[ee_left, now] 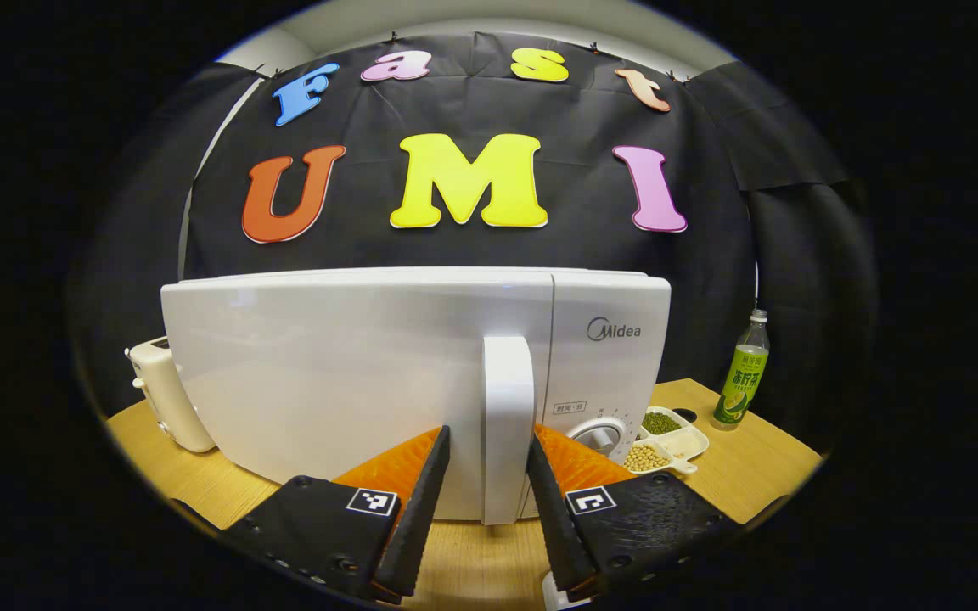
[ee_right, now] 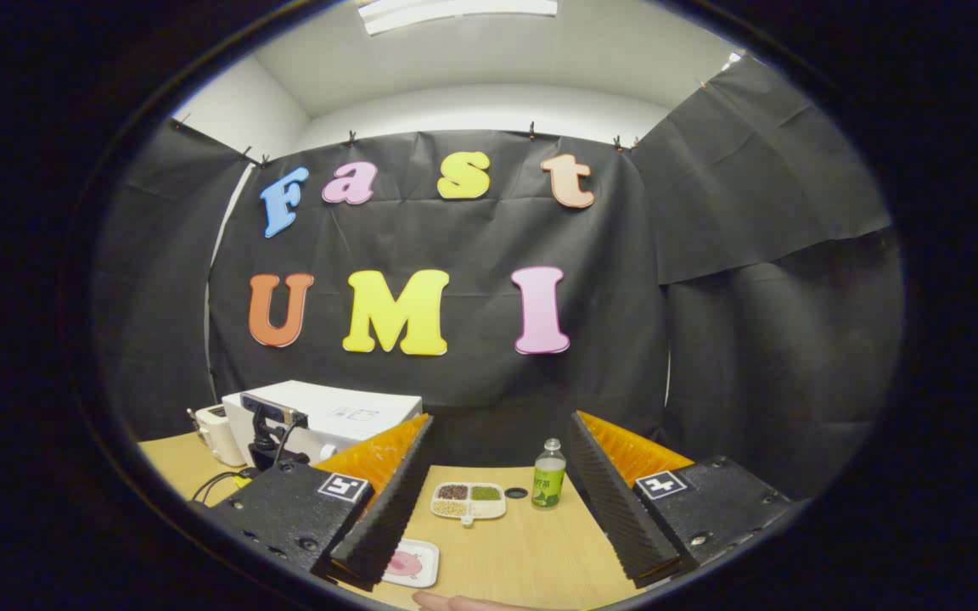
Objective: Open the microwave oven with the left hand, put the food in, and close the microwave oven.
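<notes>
The white microwave [ee_left: 353, 373] stands on the wooden table with its door closed. Its upright white handle [ee_left: 508, 424] lies between the fingers of my left gripper [ee_left: 491, 433], which is open; the right finger is at the handle's edge and the left finger stands a little off it. In the right gripper view the microwave [ee_right: 345, 412] sits at the far left. A white square plate with pink food [ee_right: 411, 563] lies on the table just below my right gripper [ee_right: 502, 420], which is open and holds nothing.
A divided dish of beans [ee_right: 469, 501] [ee_left: 667, 441] and a green drink bottle [ee_right: 548, 486] [ee_left: 744, 373] stand right of the microwave. A cream toaster [ee_left: 166, 395] sits on its left. A hand [ee_right: 455, 602] shows at the table's near edge [ee_right: 540, 560].
</notes>
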